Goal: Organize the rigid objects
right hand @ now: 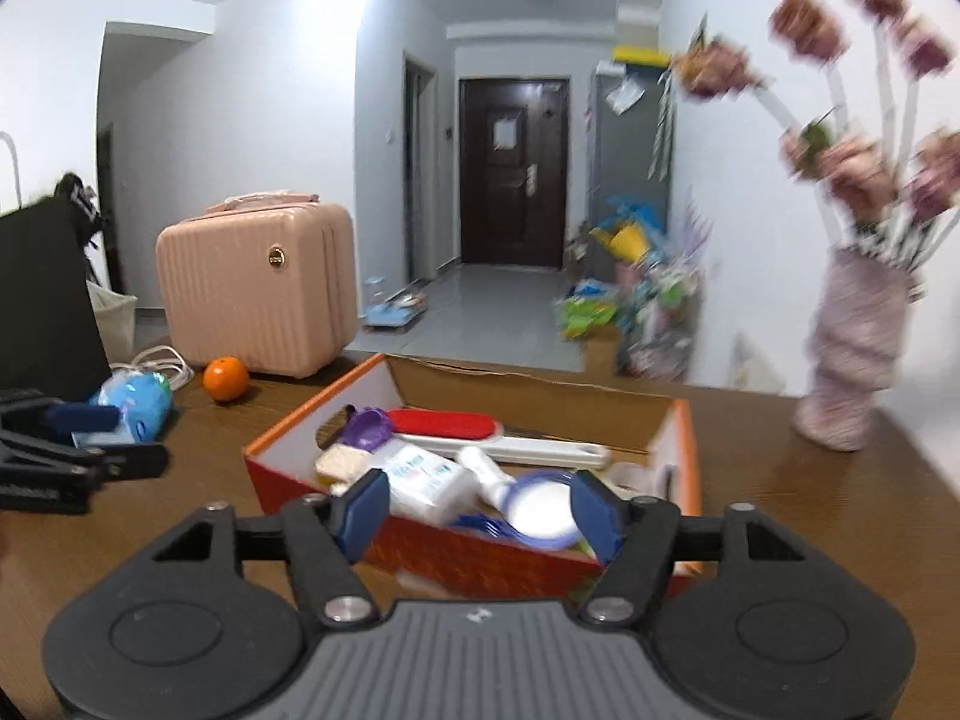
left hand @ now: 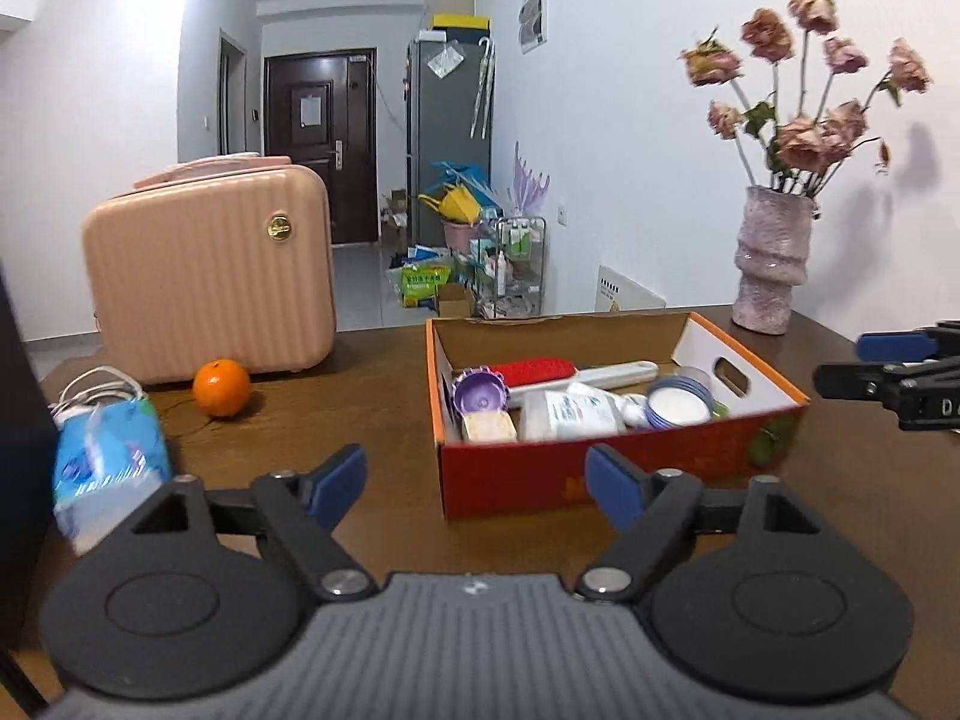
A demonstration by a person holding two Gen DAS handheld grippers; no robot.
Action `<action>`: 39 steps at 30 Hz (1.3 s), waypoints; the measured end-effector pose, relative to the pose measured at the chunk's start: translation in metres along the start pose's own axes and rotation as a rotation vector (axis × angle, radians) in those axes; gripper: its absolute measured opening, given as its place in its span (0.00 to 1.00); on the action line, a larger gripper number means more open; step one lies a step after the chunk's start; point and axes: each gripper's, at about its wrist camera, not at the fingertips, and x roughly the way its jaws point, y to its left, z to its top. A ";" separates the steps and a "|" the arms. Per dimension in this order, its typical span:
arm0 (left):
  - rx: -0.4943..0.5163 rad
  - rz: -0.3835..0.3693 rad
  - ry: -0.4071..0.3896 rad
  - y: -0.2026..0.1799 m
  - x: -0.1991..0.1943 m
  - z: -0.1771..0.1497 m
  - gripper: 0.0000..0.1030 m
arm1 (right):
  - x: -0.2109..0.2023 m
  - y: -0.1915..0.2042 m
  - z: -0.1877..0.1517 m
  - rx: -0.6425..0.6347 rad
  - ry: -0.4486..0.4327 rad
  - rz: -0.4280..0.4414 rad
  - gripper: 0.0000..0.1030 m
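An orange cardboard box (left hand: 612,474) (right hand: 456,558) stands on the brown table. It holds a purple cap (left hand: 478,396), a red brush (left hand: 537,371), a white bottle (left hand: 570,413) (right hand: 423,480), a soap bar (left hand: 489,426) and a blue-rimmed lid (left hand: 678,405) (right hand: 540,510). My left gripper (left hand: 477,483) is open and empty, in front of the box. My right gripper (right hand: 477,510) is open and empty over the box's near wall; it also shows at the right edge of the left wrist view (left hand: 870,360).
An orange (left hand: 221,387) (right hand: 225,378) lies beside a pink suitcase (left hand: 210,276) (right hand: 258,294). A blue tissue pack (left hand: 108,456) (right hand: 135,402) and a white cable (left hand: 90,387) lie at the left. A pink vase (left hand: 771,264) (right hand: 852,354) of dried flowers stands at the right.
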 end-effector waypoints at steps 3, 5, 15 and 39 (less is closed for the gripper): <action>-0.005 0.006 -0.009 -0.008 -0.027 -0.017 0.85 | -0.035 0.007 -0.023 -0.031 -0.025 -0.068 0.75; 0.016 0.034 -0.023 -0.016 -0.045 -0.029 0.88 | -0.057 0.012 -0.040 -0.020 -0.030 -0.101 0.77; 0.001 0.036 -0.099 -0.054 -0.140 -0.091 0.99 | -0.149 0.038 -0.118 0.076 -0.072 -0.125 0.86; -0.010 0.055 -0.143 -0.088 -0.211 -0.143 1.00 | -0.233 0.059 -0.177 0.188 -0.131 -0.118 1.00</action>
